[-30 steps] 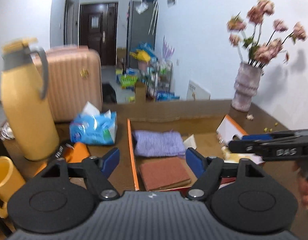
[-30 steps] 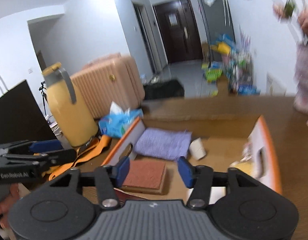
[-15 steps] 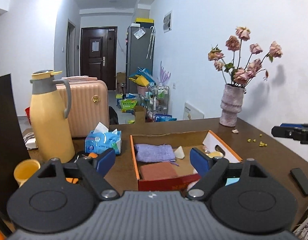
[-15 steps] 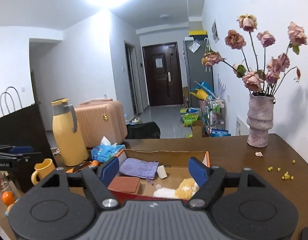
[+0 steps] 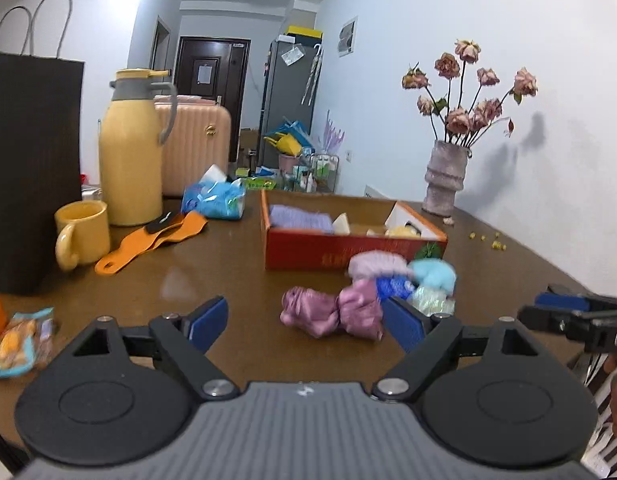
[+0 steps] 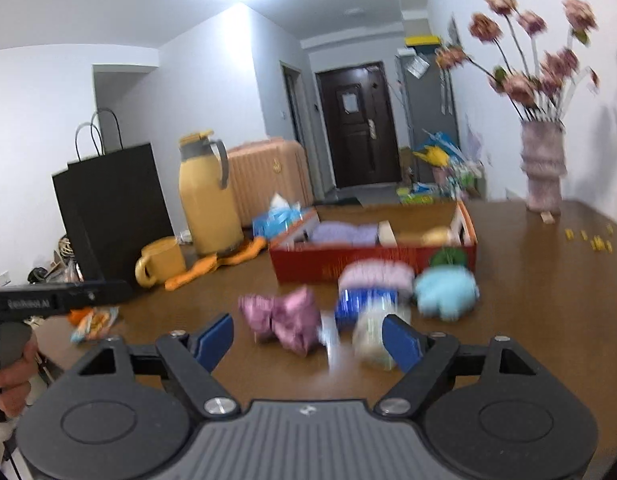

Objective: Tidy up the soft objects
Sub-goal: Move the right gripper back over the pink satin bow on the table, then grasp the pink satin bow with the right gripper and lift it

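Satin-pink bow point(image 5: 331, 312) at lower centre of frame, before red box point(image 5: 348, 254): light, floppy, slippery. I'd pinch knotted middle. Left gripper point(image 5: 306, 322) and right gripper point(image 6: 308, 340) both wide apart, holding nothing.

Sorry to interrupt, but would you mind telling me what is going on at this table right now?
A person holds a gripper in each hand, sorting soft items into the red cardboard box. The left gripper and right gripper both hover with jaws open and empty over the loose pile in front of the box: a pink satin bow, a light blue plush and others. A purple cloth already lies in the box.
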